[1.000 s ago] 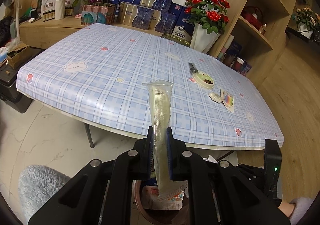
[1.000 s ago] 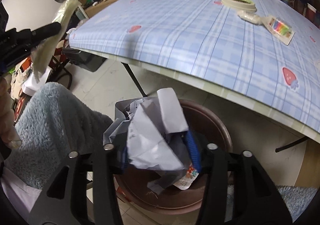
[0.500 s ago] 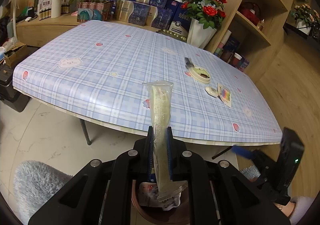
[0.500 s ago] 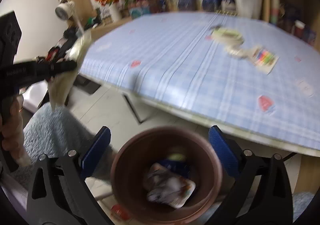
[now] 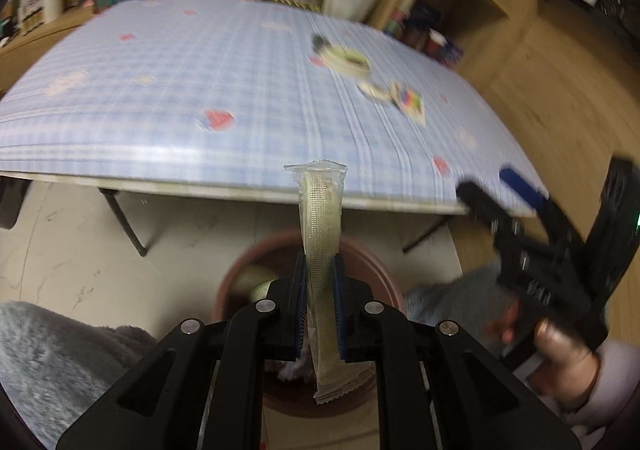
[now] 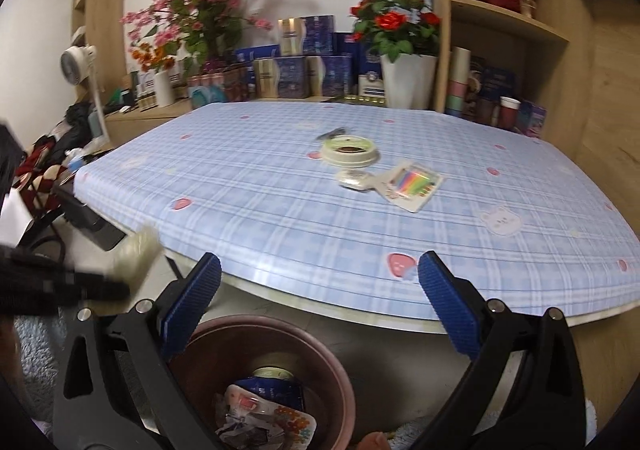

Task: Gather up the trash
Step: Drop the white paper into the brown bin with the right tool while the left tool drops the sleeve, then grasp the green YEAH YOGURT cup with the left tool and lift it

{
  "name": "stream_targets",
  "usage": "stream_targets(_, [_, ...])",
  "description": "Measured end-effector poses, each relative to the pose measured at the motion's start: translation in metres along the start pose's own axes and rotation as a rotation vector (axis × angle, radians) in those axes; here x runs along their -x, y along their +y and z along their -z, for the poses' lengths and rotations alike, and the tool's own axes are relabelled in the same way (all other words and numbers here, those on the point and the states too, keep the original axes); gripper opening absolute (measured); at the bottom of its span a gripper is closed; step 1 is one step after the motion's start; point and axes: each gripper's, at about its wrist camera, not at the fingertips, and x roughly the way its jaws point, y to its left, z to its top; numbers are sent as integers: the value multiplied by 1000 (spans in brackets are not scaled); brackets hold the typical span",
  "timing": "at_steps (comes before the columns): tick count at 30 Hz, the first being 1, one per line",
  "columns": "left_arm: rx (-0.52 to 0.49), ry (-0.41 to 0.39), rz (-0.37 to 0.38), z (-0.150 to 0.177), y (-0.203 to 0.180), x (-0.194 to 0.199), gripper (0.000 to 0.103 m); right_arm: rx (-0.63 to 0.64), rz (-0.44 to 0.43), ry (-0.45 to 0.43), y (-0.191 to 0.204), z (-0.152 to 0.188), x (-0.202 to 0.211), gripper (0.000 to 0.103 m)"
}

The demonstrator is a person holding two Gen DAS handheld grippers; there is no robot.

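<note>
My left gripper (image 5: 320, 274) is shut on a long clear plastic wrapper (image 5: 320, 210) that stands up between its pads, its lower end hanging over the brown round bin (image 5: 372, 270). My right gripper (image 6: 318, 274) is wide open with nothing between its blue pads (image 6: 192, 306). It hovers above the bin (image 6: 280, 324) and faces the table. Crumpled paper (image 6: 244, 426) lies in the bin among packets. In the left wrist view the right gripper (image 5: 500, 186) shows at the right, held by a hand. The left gripper and wrapper (image 6: 136, 254) appear blurred at the right wrist view's left edge.
The blue plaid table (image 6: 280, 210) carries a tape roll (image 6: 349, 150), a small white item (image 6: 354, 178) and a colourful card (image 6: 412, 182). Boxes and flower vases (image 6: 404, 78) stand behind it, shelves to the right. The table edge overhangs the bin. A grey fluffy sleeve (image 5: 60, 350) lies at lower left.
My right gripper opened and the crumpled paper dropped into the bin; it then rose and tilted up toward the table. My left gripper moved down over the bin, still holding the wrapper.
</note>
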Motion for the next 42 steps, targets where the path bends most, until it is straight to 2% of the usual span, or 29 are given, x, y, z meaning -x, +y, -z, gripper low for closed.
stream_targets(7, [-83, 141, 16, 16, -18, -33, 12, -66, 30, 10, -16, 3, -4, 97])
stream_targets(13, [-110, 251, 21, 28, -20, -57, 12, -98, 38, 19, -22, 6, -4, 97])
stream_targets(21, [-134, 295, 28, 33, -22, -66, 12, -109, 40, 28, -24, 7, -5, 97])
stream_targets(23, [-138, 300, 37, 33, -23, -66, 16, -108, 40, 28, -24, 7, -5, 97])
stream_targets(29, [-137, 289, 36, 31, -25, -63, 41, -104, 41, 33, -22, 8, -5, 97])
stream_targets(33, [-111, 251, 29, 26, -21, -57, 58, -107, 41, 33, -23, 8, -6, 97])
stream_targets(36, [-80, 195, 20, 20, -17, -49, 68, -112, 43, 35, -23, 8, -6, 97])
stream_targets(39, [-46, 131, 6, 13, -11, -38, 75, -114, 42, 34, -24, 7, -5, 97])
stream_targets(42, [-7, 41, 3, 4, -4, -21, 78, -116, 36, 31, -24, 7, -6, 97])
